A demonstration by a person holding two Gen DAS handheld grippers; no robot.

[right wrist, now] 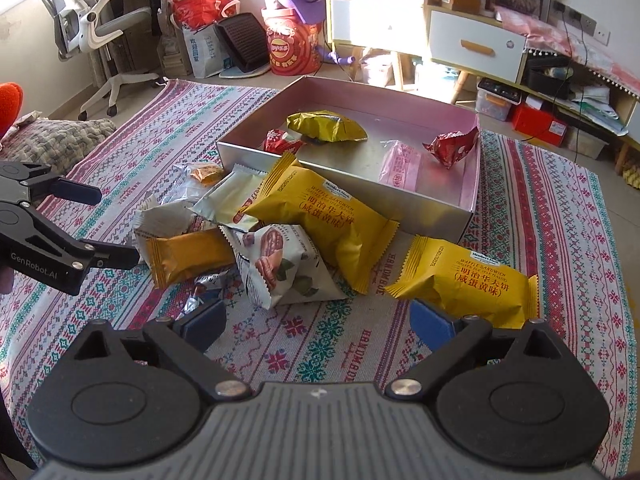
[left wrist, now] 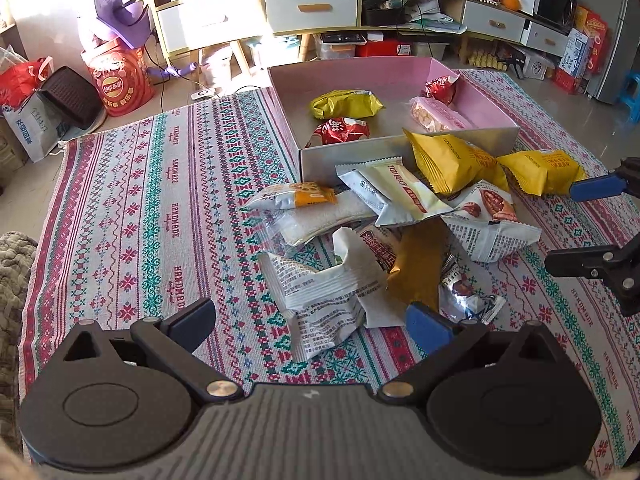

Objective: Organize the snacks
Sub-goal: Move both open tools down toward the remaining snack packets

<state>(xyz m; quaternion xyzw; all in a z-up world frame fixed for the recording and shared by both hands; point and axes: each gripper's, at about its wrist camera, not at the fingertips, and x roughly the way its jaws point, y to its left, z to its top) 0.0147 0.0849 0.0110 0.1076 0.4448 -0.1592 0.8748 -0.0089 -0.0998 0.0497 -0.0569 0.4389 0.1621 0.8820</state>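
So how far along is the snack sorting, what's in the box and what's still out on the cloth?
Four packets already lie in the pink box, including a gold bag and a pink packet. Nothing is in hand: the left gripper and right gripper are both open and empty. The pile on the cloth remains, including two yellow waffle packs.
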